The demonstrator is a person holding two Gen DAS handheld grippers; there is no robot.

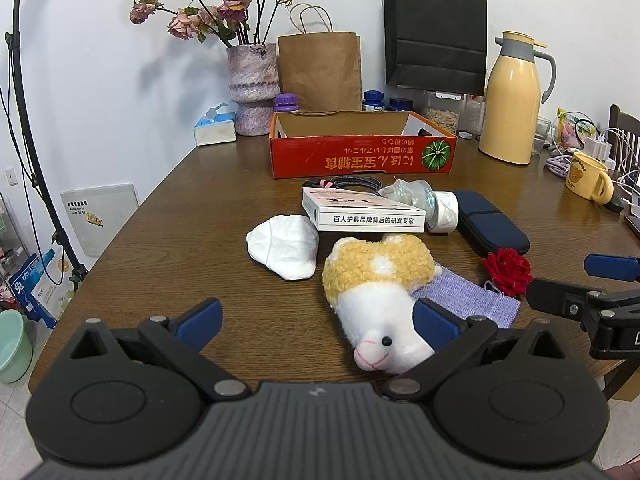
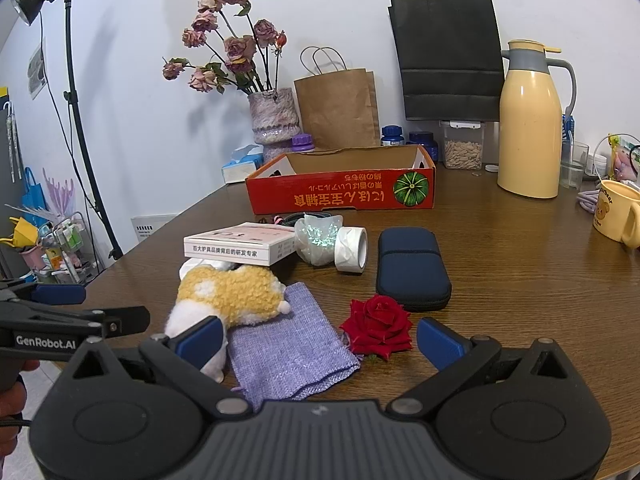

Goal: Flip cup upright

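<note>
Left tool (image 1: 316,320): it is held wide open and nothing is gripped, low over the brown wooden worktop (image 1: 224,208).
Right tool (image 2: 320,334): it is also spread open and empty.
Cup: the clear glittery plastic cup (image 2: 318,240) is seen lying on its side, between the flat white box (image 2: 240,242) and the white tape roll (image 2: 352,249), touching the roll.
Hard to see: the cup's rim cannot be made out.
Hidden: the head of the yellow-and-white plush toy (image 2: 228,294) is partly covered by a blue pad.
Cut off: the yellow bear mug (image 2: 618,216) is cropped at the edge.
</note>
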